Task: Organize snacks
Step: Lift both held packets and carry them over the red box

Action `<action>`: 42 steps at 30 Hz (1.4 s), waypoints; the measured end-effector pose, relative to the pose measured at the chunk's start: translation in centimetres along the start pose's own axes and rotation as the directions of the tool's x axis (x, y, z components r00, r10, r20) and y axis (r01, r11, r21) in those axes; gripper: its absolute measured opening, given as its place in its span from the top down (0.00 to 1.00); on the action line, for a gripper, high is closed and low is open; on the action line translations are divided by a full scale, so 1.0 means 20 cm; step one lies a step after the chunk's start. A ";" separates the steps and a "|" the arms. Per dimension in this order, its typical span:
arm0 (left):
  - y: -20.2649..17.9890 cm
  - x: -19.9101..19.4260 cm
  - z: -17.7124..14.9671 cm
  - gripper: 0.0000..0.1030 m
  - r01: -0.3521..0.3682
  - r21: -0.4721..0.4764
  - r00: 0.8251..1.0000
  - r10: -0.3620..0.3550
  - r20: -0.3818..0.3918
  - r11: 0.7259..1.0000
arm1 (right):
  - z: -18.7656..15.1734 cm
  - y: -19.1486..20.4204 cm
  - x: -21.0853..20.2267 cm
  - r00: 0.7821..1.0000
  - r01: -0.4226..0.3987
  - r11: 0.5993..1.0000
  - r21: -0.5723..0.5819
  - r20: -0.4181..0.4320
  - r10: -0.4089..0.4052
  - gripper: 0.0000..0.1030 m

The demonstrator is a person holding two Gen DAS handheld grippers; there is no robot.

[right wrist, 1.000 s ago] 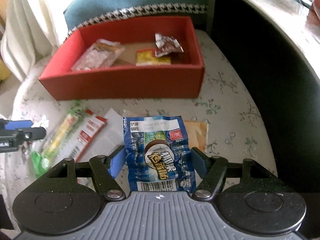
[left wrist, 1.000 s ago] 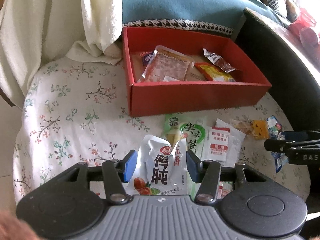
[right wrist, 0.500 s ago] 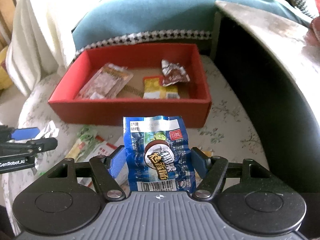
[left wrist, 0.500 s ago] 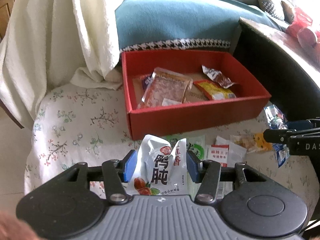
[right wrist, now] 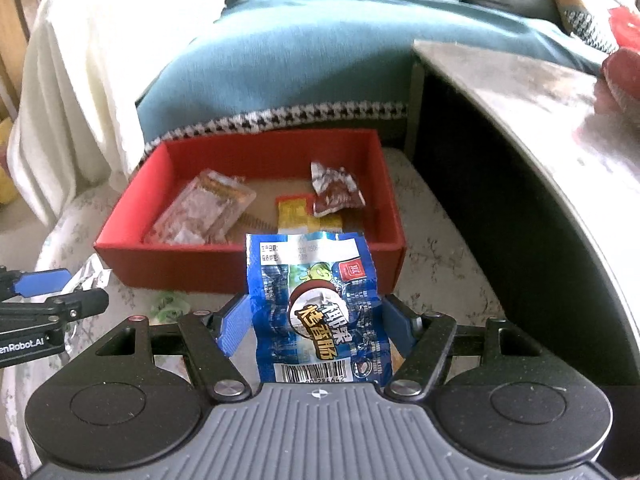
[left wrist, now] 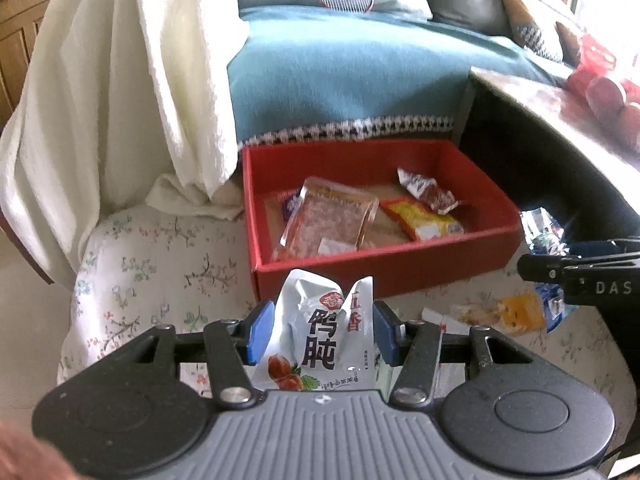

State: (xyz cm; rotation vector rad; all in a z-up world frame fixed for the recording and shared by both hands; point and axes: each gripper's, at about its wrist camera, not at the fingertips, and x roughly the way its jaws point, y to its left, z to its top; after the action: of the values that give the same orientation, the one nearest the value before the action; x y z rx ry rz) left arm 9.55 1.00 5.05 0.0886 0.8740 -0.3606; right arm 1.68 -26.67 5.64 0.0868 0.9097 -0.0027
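Two packets up at once. Left gripper (left wrist: 320, 326) jaws clamp a white snack pouch (left wrist: 320, 336); right gripper (right wrist: 316, 320) jaws pinch a blue one (right wrist: 320, 312). Red box (left wrist: 400, 268) sits just ahead.

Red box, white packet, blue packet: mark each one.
Red box (left wrist: 400, 266): left wrist view, front wall.
White packet (left wrist: 320, 332): left wrist view, printed face.
Blue packet (right wrist: 320, 304): right wrist view, printed face.
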 end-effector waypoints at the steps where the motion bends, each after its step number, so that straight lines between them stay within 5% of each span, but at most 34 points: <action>1: 0.00 -0.01 0.01 0.56 -0.004 -0.001 1.000 0.004 0.013 1.000 | 0.01 0.00 -0.01 1.000 0.000 1.000 0.001 0.014 0.000 0.27; 20: -0.03 -0.07 0.21 0.56 -0.103 -0.012 0.970 0.103 0.219 0.995 | 0.22 0.13 -0.07 0.976 0.023 0.997 -0.073 0.219 -0.007 0.27; 25: -0.06 -0.06 0.28 0.56 -0.146 0.012 0.950 0.137 0.280 0.989 | 0.28 0.15 -0.09 0.962 0.025 0.997 -0.073 0.274 -0.004 0.27; 42: -0.07 0.10 0.43 0.55 -0.185 -0.002 0.936 0.177 0.305 0.983 | 0.39 0.17 0.04 0.950 0.061 0.993 -0.104 0.311 -0.026 0.26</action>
State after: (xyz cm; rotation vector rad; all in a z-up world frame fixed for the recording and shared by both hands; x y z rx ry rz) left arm 16.60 -2.73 9.18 0.1341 0.5497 -0.2054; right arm 8.48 -23.83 10.06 -0.0381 0.5959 -0.0060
